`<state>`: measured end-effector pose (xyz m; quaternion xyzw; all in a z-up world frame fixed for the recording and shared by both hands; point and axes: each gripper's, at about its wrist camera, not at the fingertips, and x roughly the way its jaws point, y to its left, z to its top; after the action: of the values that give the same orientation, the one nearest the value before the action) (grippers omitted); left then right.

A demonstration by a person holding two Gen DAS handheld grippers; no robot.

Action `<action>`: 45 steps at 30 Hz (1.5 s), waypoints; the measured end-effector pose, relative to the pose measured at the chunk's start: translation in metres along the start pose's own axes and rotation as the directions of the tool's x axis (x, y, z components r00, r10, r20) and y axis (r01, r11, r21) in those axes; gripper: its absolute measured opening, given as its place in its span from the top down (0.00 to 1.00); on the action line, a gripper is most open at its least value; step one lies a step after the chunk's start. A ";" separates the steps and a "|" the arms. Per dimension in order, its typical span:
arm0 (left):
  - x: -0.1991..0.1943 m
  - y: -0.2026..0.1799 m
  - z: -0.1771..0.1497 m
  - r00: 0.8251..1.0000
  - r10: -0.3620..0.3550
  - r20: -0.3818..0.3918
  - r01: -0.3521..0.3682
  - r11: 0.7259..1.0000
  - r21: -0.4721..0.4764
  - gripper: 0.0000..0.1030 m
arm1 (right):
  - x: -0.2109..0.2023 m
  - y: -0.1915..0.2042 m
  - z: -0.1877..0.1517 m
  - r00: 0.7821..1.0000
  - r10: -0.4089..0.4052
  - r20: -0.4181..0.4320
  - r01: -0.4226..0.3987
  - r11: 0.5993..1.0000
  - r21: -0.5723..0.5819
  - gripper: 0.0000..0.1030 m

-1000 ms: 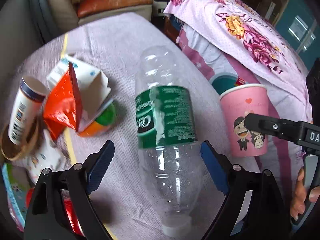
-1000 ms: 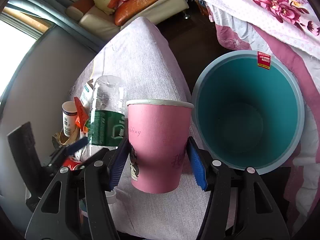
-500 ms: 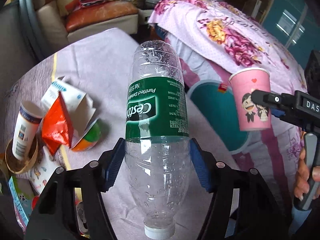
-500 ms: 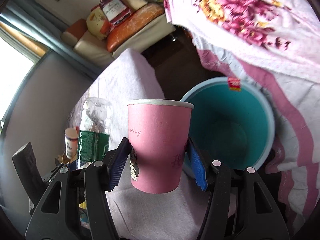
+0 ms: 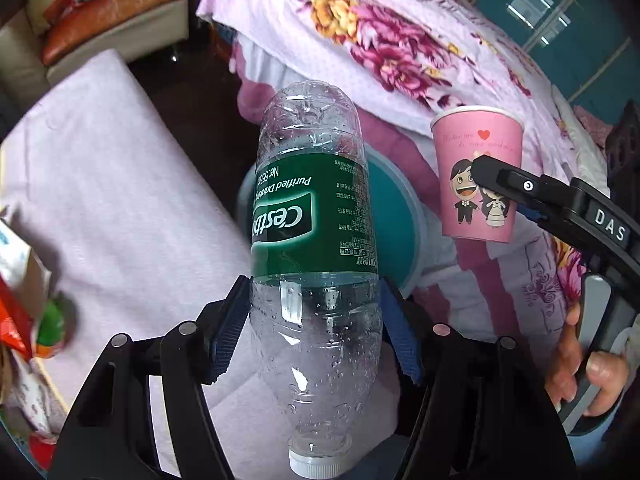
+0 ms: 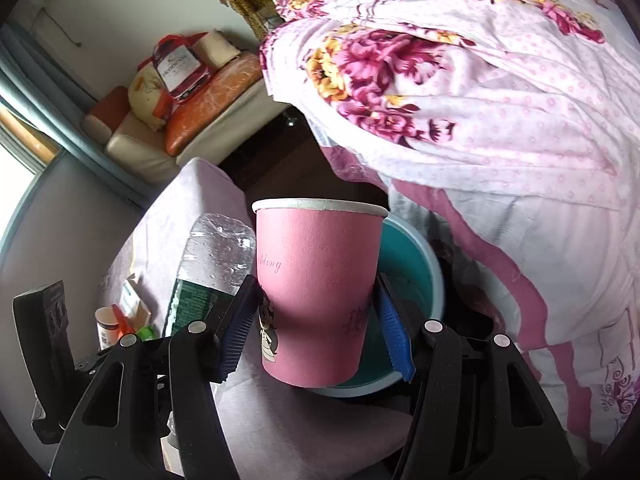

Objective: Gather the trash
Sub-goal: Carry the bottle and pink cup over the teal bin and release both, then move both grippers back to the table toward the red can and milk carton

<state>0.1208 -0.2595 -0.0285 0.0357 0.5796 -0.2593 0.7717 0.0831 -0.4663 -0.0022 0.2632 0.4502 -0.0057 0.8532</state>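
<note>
My left gripper (image 5: 316, 328) is shut on a clear plastic bottle (image 5: 314, 240) with a green label, cap toward me, held in the air above the table edge. My right gripper (image 6: 316, 328) is shut on an upright pink paper cup (image 6: 318, 296), which also shows in the left wrist view (image 5: 478, 176). A teal bin (image 6: 416, 280) stands on the floor below and behind the cup; in the left wrist view the teal bin (image 5: 394, 216) is partly hidden behind the bottle. The bottle also shows in the right wrist view (image 6: 212, 264), left of the cup.
The table with a pale purple cloth (image 5: 112, 184) holds more trash at its left: an orange wrapper (image 5: 12, 320), a carton (image 6: 134, 300) and a small white tub (image 6: 106, 326). A bed with a floral quilt (image 6: 480, 80) is right of the bin. A sofa (image 6: 180, 120) stands behind.
Both grippers have risen and swung right, away from the table toward the bin and bed. The left gripper closed on the bottle and lifted it; the cup stayed gripped.
</note>
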 end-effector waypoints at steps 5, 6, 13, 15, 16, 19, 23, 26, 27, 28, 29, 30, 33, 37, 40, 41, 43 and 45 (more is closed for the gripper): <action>0.027 -0.006 0.004 0.998 -0.009 -0.061 0.009 1.000 0.003 0.36 | 0.011 -0.017 0.002 0.999 -0.035 -0.017 0.035 0.999 0.012 0.46; 0.031 -0.007 0.004 0.997 -0.012 -0.075 0.012 1.000 0.002 0.36 | 0.014 -0.019 0.002 0.999 -0.038 -0.024 0.038 0.999 0.014 0.46; 0.051 -0.007 0.008 0.992 -0.027 -0.123 0.025 1.000 -0.013 0.28 | 0.032 -0.026 0.002 0.997 -0.052 -0.057 0.053 0.998 0.025 0.45; 0.052 -0.006 0.009 0.993 -0.023 -0.116 0.022 1.000 -0.013 0.25 | 0.036 -0.027 0.001 0.996 -0.055 -0.067 0.056 0.998 0.023 0.45; 0.053 -0.006 0.009 0.993 -0.024 -0.116 0.022 1.000 -0.012 0.25 | 0.037 -0.027 -0.001 0.996 -0.054 -0.071 0.056 0.998 0.024 0.46; 0.053 -0.007 0.006 0.993 -0.021 -0.116 0.019 1.000 -0.012 0.25 | 0.041 -0.026 -0.002 0.995 -0.055 -0.081 0.057 0.998 0.024 0.46; 0.049 -0.003 0.003 0.995 -0.010 -0.104 0.008 1.000 -0.019 0.25 | 0.045 -0.025 -0.003 0.994 -0.057 -0.093 0.059 0.998 0.022 0.45; 0.041 -0.001 0.002 0.997 -0.001 -0.080 -0.001 1.000 -0.020 0.25 | 0.049 -0.024 -0.004 0.993 -0.060 -0.105 0.062 0.998 0.018 0.45; 0.037 0.001 0.001 0.997 0.001 -0.073 -0.002 1.000 -0.023 0.25 | 0.050 -0.024 -0.004 0.992 -0.059 -0.109 0.062 0.998 0.018 0.45; 0.034 0.003 0.000 0.998 0.000 -0.066 -0.002 1.000 -0.027 0.25 | 0.052 -0.023 -0.005 0.992 -0.060 -0.114 0.063 0.998 0.017 0.45; 0.031 0.005 0.000 0.998 0.000 -0.057 -0.001 0.999 -0.033 0.24 | 0.053 -0.022 -0.005 0.991 -0.062 -0.117 0.065 0.998 0.015 0.45; 0.028 0.007 -0.001 0.999 0.000 -0.049 -0.002 0.999 -0.038 0.24 | 0.054 -0.021 -0.005 0.991 -0.063 -0.119 0.065 0.998 0.014 0.45; 0.020 0.013 -0.003 1.000 0.005 -0.022 -0.006 0.999 -0.052 0.15 | 0.058 -0.017 -0.007 0.989 -0.077 -0.129 0.078 0.997 0.000 0.45; 0.012 0.021 -0.006 1.000 0.003 -0.002 -0.003 0.998 -0.068 0.15 | 0.064 -0.013 -0.011 0.982 -0.091 -0.167 0.089 0.996 -0.017 0.41; 0.011 0.025 -0.010 1.000 0.000 0.001 0.000 0.997 -0.082 0.14 | 0.063 -0.012 -0.013 0.980 -0.097 -0.175 0.097 0.995 -0.012 0.32; 0.010 0.026 -0.011 1.000 -0.003 0.000 0.003 0.996 -0.088 0.14 | 0.062 -0.011 -0.014 0.980 -0.102 -0.172 0.101 0.995 -0.014 0.32; 0.009 0.029 -0.015 1.000 -0.007 0.000 0.007 0.996 -0.094 0.14 | 0.059 -0.010 -0.014 0.980 -0.103 -0.170 0.103 0.995 -0.013 0.30; 0.006 0.032 -0.019 1.000 -0.007 0.002 0.007 0.995 -0.099 0.14 | 0.055 -0.006 -0.014 0.981 -0.107 -0.164 0.105 0.994 -0.016 0.29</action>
<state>0.1196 -0.2276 -0.0482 -0.0049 0.5912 -0.2330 0.7721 0.1037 -0.4522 -0.0539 0.2354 0.5327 -0.0277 0.8125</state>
